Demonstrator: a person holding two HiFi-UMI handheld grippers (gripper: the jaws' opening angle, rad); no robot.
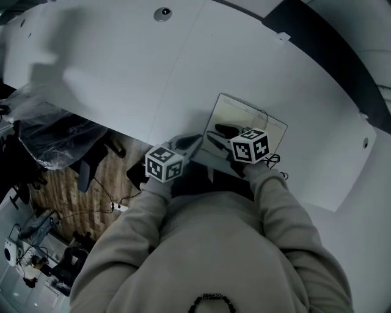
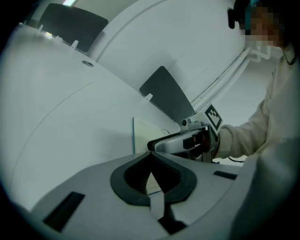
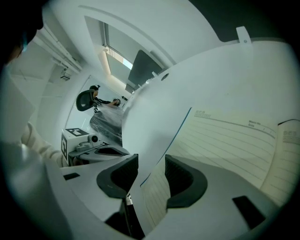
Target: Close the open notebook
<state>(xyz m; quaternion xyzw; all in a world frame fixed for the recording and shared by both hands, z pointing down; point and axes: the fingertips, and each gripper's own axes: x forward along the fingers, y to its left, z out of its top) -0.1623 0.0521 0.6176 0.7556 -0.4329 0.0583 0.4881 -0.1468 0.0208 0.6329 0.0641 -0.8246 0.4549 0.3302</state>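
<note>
The notebook (image 1: 259,125) lies open on the white table (image 1: 122,73) just in front of me, its lined page (image 3: 234,145) flat. Its left cover (image 3: 150,136) stands lifted and runs up between the jaws of my right gripper (image 3: 151,171), which is open, with a gap beside each pad. In the head view the right gripper (image 1: 219,136) reaches in at the notebook's left edge. My left gripper (image 1: 197,139) sits close to its left, over the table's front edge. In its own view the left gripper (image 2: 150,157) has its tips meeting, with nothing seen between them.
A black cable (image 1: 275,160) lies by the notebook's near right corner. Below the table's left edge, an office chair under plastic wrap (image 1: 55,137) stands on the wooden floor. A round grommet (image 1: 162,13) is set in the far table top.
</note>
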